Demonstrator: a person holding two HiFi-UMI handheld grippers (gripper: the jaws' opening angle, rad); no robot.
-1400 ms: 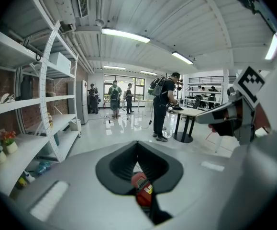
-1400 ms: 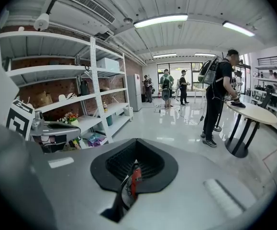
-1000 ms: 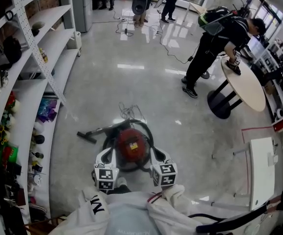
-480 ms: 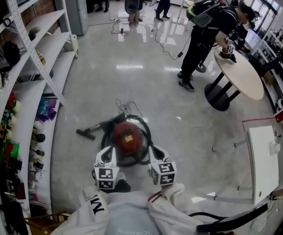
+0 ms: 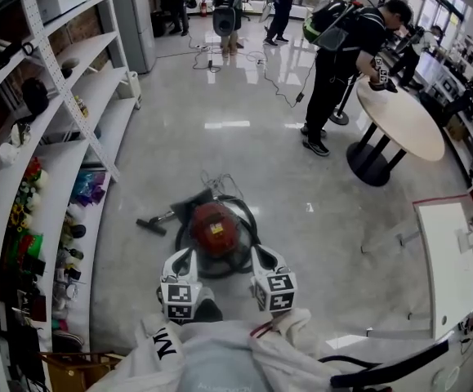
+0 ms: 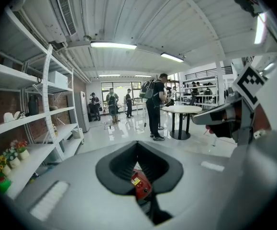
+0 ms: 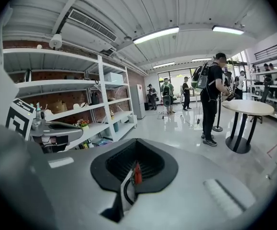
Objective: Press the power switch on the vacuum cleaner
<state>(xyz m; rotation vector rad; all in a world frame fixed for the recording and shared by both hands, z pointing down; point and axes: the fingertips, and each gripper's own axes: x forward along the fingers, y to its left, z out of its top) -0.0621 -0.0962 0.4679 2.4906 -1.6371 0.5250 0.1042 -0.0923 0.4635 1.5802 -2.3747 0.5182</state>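
A round red vacuum cleaner [image 5: 216, 228] lies on the glossy floor, ringed by its black hose [image 5: 250, 223]; its floor nozzle [image 5: 148, 224] points left. Both grippers hover just in front of my body, on the near side of the vacuum and not touching it. My left gripper [image 5: 184, 258] and right gripper [image 5: 257, 257] are both shut with nothing held. In the left gripper view a slice of the red vacuum [image 6: 140, 185] shows through the slot of the left gripper [image 6: 138, 176]. The right gripper [image 7: 136, 175] shows only a thin red strip of the vacuum [image 7: 137, 172].
White shelving [image 5: 64, 129] with small items runs along the left. A loose cord [image 5: 211, 182] lies beyond the vacuum. A person [image 5: 334, 64] stands at a round table [image 5: 403, 121] at the far right. A white table [image 5: 452, 260] is at the right.
The head view has shifted a little, so the vacuum sits slightly higher in it. Both grippers stay in the same place, shut, in front of my body.
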